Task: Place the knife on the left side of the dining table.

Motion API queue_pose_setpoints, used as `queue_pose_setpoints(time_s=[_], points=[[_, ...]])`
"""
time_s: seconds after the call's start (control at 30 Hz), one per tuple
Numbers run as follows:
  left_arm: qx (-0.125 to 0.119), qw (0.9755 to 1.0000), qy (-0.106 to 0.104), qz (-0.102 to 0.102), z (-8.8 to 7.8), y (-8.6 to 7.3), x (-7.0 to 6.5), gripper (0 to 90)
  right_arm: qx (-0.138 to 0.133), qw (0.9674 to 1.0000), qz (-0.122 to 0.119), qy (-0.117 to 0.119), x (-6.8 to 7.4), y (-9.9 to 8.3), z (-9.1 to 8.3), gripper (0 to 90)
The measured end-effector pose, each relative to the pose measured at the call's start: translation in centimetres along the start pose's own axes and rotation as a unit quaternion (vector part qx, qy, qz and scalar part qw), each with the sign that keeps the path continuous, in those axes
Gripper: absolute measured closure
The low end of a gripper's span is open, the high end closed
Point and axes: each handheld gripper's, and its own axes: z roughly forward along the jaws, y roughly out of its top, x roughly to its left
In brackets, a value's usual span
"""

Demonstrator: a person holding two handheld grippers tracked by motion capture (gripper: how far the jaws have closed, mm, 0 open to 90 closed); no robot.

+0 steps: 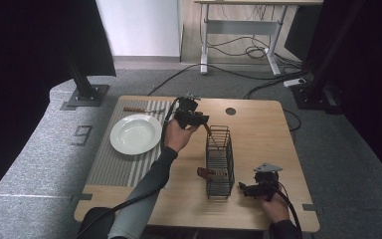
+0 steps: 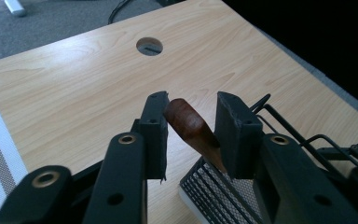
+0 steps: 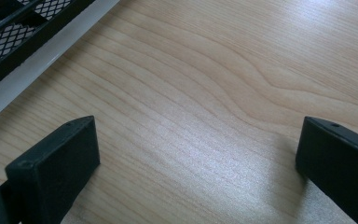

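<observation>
Rack at worktop centre holds one utensil. Left gripper, at its 12 o'clock end, jaws slack around a wooden handle, apparently just inserted. Right gripper idle, jaws spread.

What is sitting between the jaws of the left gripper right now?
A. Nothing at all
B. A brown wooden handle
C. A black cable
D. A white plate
B: in the left gripper view a rounded brown wooden handle sits between the jaws of the left gripper, just above the black wire basket, while the white plate lies apart on the striped mat.
</observation>
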Motion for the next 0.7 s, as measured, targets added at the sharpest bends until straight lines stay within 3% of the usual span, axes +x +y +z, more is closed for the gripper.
queue_pose_setpoints(time_s=[0.17, 0.33, 0.4, 0.63, 0.7], points=[[-0.019, 0.9997, -0.014, 0.002, -0.54, 0.31, -0.27, 73.4, 0.000, 1.0000, 0.000, 0.000, 0.00, 0.00, 0.00, 0.0], [-0.023, 0.9992, -0.032, 0.005, -0.84, 0.41, -0.55, 78.0, 0.000, 1.0000, 0.000, 0.000, 0.00, 0.00, 0.00, 0.0], [-0.024, 0.9986, -0.047, 0.002, -0.85, 0.37, -0.54, 78.9, 0.000, 1.0000, 0.001, 0.000, 0.01, 0.00, 0.00, 0.0], [-0.026, 0.9977, -0.062, 0.000, -0.89, 0.37, -0.51, 79.7, 0.000, 1.0000, 0.001, 0.000, 0.01, 0.00, -0.01, 0.0], [-0.033, 0.9966, -0.075, -0.007, -1.08, 0.40, -0.45, 79.8, 0.000, 1.0000, 0.001, 0.000, 0.01, 0.01, 0.00, 0.0]])
